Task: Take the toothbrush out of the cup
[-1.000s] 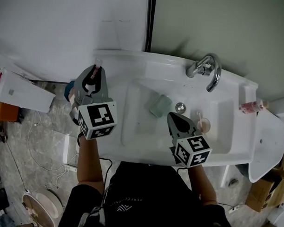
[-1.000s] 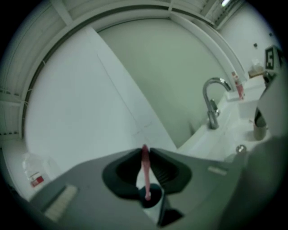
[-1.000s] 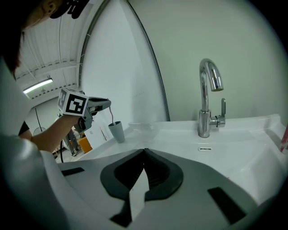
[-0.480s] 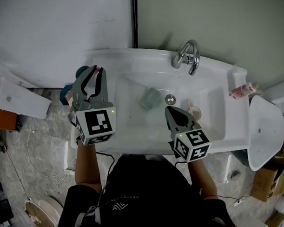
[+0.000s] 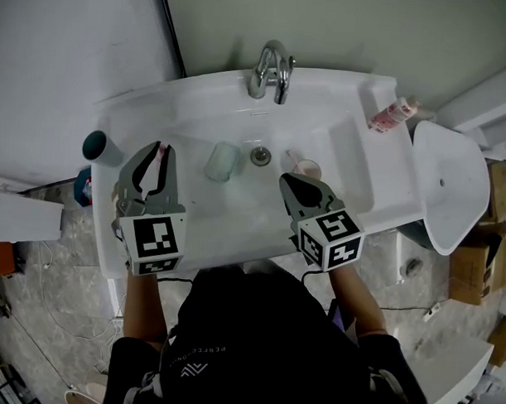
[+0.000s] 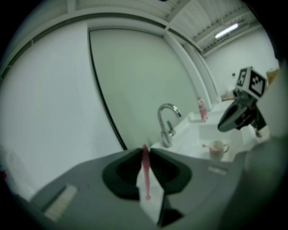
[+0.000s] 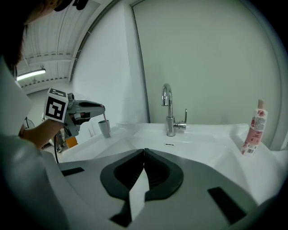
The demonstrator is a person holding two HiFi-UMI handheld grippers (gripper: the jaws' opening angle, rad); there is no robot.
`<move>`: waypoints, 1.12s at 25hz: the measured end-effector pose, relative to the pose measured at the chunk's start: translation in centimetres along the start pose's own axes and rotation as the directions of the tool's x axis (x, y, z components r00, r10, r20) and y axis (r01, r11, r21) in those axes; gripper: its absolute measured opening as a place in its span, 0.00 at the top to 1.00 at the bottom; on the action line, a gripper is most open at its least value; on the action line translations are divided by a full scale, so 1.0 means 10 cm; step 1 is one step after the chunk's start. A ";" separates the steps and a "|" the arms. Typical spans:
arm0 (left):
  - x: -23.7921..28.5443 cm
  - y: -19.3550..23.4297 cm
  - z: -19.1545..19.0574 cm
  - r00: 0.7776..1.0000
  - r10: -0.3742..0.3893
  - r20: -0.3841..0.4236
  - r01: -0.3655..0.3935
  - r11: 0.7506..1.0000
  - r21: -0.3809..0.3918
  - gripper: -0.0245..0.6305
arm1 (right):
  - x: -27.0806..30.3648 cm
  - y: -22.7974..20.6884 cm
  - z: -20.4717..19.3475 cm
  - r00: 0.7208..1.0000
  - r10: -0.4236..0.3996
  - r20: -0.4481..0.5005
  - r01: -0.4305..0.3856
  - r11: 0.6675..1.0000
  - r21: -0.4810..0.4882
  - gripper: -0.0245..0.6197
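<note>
Moved: the left gripper (image 5: 157, 149) has come away from the cup (image 5: 101, 148), bringing the toothbrush (image 6: 146, 175) with it.
Cup: upright on the left ledge of the sink (image 5: 361, 188), just left of the left gripper and not touching it.
Left fingers: clamped on the pink toothbrush, held above the ledge.
Faucet (image 5: 270, 69): at the back of the basin.
Mug (image 5: 306, 168): standing in the basin.
Right gripper (image 7: 144, 152): fingers pressed together with nothing between them, over the basin near the mug.
</note>
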State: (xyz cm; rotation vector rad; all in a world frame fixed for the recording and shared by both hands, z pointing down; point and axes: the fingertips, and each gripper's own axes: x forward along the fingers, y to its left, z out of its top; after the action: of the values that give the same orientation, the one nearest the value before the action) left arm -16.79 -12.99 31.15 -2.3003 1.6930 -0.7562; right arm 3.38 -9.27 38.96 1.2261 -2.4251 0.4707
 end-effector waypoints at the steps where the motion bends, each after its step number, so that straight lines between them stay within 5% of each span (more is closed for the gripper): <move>1: 0.01 -0.08 -0.02 1.000 -0.023 -0.002 0.023 1.000 -0.006 0.86 | -0.03 -0.05 -0.02 1.000 -0.011 -0.006 0.011 1.000 -0.009 0.96; 15: 0.10 -0.75 -0.19 0.972 -0.234 -0.002 0.228 0.950 -0.212 0.86 | -0.26 -0.55 -0.23 0.993 -0.091 -0.073 0.089 0.995 -0.040 0.81; 28: 0.21 -0.89 -0.45 0.976 -0.207 -0.065 0.171 0.918 -0.357 0.86 | 0.10 -0.85 -0.43 0.980 -0.018 -0.201 -0.008 0.992 -0.127 0.77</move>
State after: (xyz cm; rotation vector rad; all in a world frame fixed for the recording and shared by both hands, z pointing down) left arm -11.16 -11.30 39.47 -2.7435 1.7903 -0.6593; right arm 10.55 -12.73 44.20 1.0760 -2.2439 0.4108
